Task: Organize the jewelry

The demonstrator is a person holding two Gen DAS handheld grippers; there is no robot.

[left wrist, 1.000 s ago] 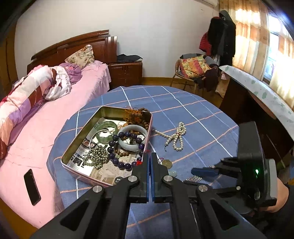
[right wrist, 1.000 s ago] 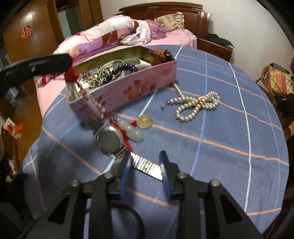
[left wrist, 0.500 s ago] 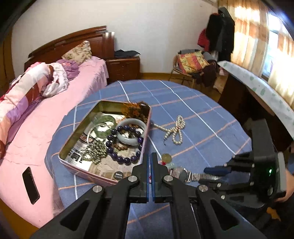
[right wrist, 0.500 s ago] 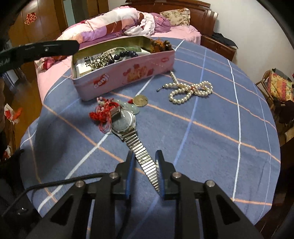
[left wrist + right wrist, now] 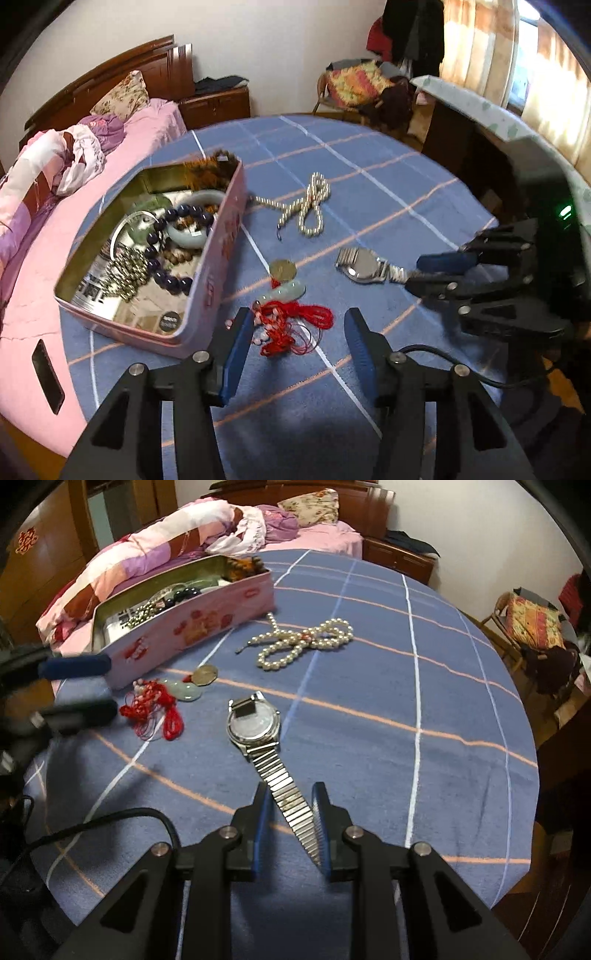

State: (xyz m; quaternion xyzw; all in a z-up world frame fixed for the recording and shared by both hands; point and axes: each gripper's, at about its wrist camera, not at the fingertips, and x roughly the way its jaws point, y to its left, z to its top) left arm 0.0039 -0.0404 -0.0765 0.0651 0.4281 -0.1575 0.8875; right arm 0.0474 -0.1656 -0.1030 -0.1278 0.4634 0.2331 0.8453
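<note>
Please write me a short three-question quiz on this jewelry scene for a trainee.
1. True or false: the pearl necklace lies inside the pink tin.
2. Which item does the right gripper have between its fingers? A) the red cord tangle B) the metal band of the watch C) the coin
3. Fill in: the left gripper is ____, with the red cord tangle on the cloth just ahead of its fingers.

Key
1. False: it lies on the blue tablecloth, beside the tin.
2. B
3. open
</note>
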